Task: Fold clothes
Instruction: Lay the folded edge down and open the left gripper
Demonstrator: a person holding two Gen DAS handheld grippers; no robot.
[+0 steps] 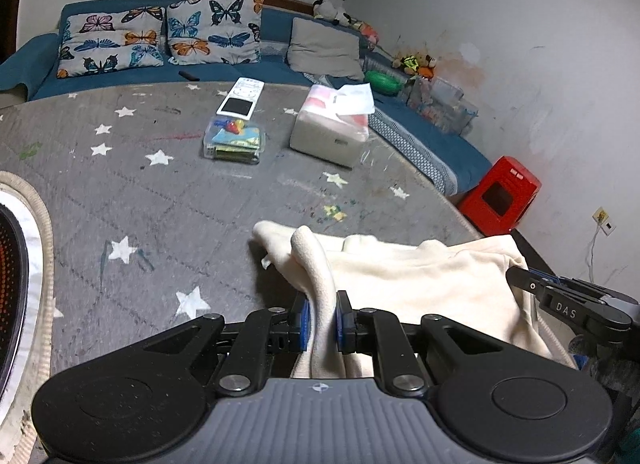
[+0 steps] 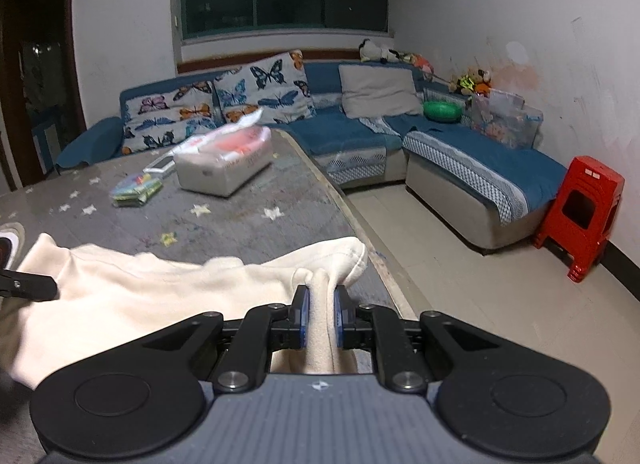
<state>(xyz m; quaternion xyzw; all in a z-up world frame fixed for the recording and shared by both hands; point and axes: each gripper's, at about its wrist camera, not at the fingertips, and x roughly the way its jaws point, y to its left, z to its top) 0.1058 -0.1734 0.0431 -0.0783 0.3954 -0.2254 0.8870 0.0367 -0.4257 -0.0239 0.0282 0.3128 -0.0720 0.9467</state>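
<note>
A cream fleece garment [image 1: 420,276] lies across the near edge of the grey star-patterned table [image 1: 160,191]. My left gripper [image 1: 322,318] is shut on a bunched fold of it at its left end. My right gripper [image 2: 322,314] is shut on another fold of the garment [image 2: 160,292] at its right end, near the table's right edge [image 2: 360,232]. The right gripper's finger shows at the right of the left wrist view [image 1: 568,300]. The left gripper's finger shows at the left of the right wrist view [image 2: 28,284]. The cloth sags between the two grippers.
On the table farther back stand a tissue box [image 1: 332,123], a clear case of colourful cards [image 1: 236,139] and a white remote [image 1: 242,97]. A round heater [image 1: 16,264] sits at the table's left. A blue sofa [image 2: 460,151] and a red stool [image 2: 580,215] stand beyond.
</note>
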